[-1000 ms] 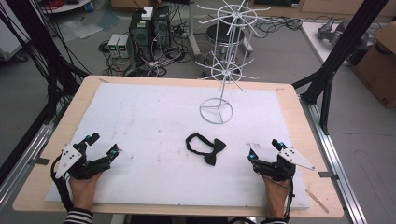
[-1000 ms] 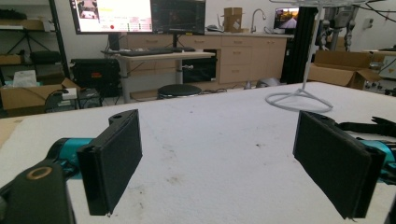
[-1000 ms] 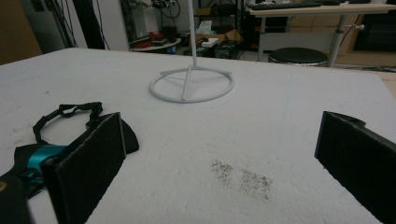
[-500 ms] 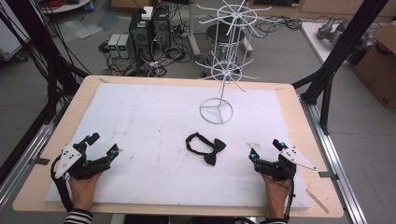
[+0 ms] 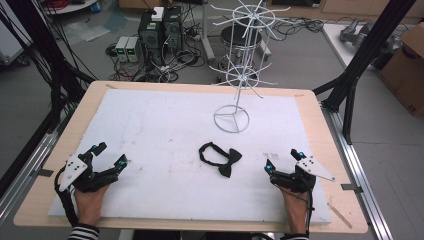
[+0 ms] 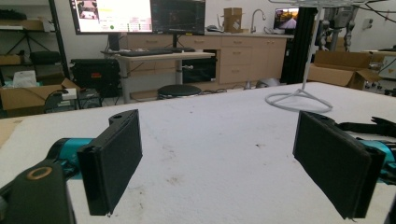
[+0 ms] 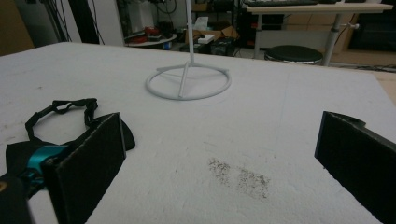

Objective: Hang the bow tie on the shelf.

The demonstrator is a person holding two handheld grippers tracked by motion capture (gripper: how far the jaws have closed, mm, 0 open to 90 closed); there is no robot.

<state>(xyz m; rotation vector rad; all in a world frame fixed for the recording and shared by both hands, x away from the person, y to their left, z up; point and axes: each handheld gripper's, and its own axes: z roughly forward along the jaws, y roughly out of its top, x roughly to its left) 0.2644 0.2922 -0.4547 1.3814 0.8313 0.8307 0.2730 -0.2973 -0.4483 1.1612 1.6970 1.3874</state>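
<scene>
While both the left gripper and right gripper rest wide open and empty, the nearer right one should probably close on the bow tie by its knot.

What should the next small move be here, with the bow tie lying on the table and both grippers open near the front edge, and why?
Probably slide the right gripper forward and toward the black bow tie, since it looks the nearer one. Its jaws stand wide open with nothing between them, and the bow tie lies flat on the white mat, apart from the wire rack. The left gripper rests open farther off.
</scene>
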